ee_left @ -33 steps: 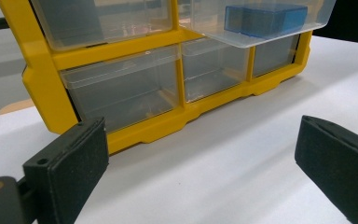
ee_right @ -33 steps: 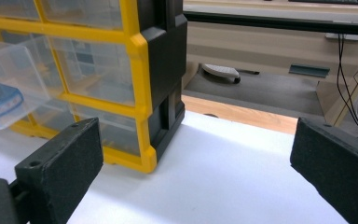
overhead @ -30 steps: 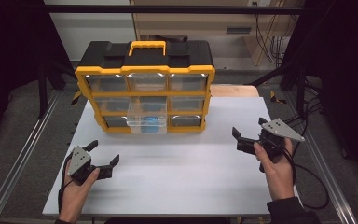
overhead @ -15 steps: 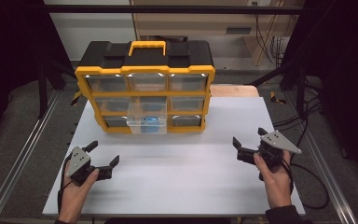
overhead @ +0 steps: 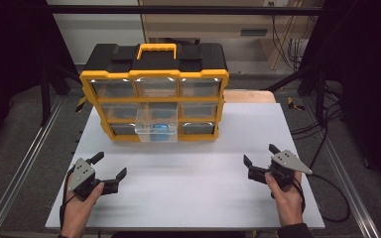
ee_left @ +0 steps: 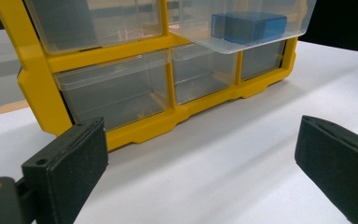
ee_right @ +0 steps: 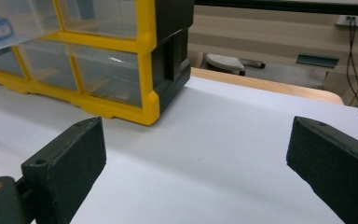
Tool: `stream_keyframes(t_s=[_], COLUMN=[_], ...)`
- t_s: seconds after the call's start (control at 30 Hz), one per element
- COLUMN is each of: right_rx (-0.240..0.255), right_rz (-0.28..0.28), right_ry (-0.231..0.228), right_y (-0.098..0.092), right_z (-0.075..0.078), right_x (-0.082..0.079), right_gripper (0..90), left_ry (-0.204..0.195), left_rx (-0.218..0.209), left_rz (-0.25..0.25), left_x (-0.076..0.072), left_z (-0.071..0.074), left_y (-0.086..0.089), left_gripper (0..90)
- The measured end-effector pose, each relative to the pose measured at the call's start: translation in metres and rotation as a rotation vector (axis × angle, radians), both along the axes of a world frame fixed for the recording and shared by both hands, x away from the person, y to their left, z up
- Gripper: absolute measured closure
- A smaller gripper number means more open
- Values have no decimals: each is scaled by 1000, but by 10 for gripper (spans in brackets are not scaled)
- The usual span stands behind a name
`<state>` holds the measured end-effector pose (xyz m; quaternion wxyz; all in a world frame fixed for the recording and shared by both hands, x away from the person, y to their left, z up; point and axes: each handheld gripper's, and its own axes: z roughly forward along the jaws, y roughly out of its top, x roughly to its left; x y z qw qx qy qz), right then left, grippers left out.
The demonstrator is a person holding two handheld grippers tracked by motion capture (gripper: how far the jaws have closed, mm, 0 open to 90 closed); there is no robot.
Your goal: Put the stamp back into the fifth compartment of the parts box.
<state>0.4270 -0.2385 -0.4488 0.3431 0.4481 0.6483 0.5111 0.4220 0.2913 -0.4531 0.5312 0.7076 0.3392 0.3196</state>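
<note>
**A:** Fingers: both pairs of jaws stand wide apart and hold nothing. The left gripper rests low on the near left of the white table; the right gripper rests on the near right.

**B:** What has changed over the last second?

**A:** The right gripper has drawn back toward the person and sunk nearer the table's front edge; a second ago it sat farther in and higher. The left gripper has stayed where it was. The yellow organiser and its drawers have not moved.

**B:** And the meaning for the work?

**A:** Judged from this, both hands sit at rest, well apart from the organiser. No reach is under way. Either a step has closed or one is about to start.

**B:** Where is the thing being worked on?

**A:** The clear drawer in the organiser's middle column is pulled out toward the person, overhanging the table. A blue box lies inside it. In the left gripper view the same drawer juts out above the row below, with the blue box plainly seen through its wall.

**B:** Pose of the hands?

**A:** The left hand grips from behind, with jaws aimed far and rightward at the organiser's lower left drawers. The right hand angles its jaws far and leftward; its view looks at the organiser's right corner.
</note>
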Motion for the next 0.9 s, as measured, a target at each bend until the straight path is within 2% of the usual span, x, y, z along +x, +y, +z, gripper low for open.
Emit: stream_keyframes(t_s=[0.23, 0.43, 0.9], right_rx=[19, 14, 26], right_rz=[47, 82, 99], right_ry=[-3, 5, 32], right_y=[-1, -1, 4], right_z=[-15, -26, -38], right_x=[-2, -2, -6], right_gripper=[53, 63, 37], left_ry=[11, 21, 30], left_rx=[-11, -17, -42], left_rz=[-11, -15, -23], left_x=[-1, -1, -2], left_z=[0, -1, 0], left_y=[-1, -1, -3], left_gripper=[24, 22, 20])
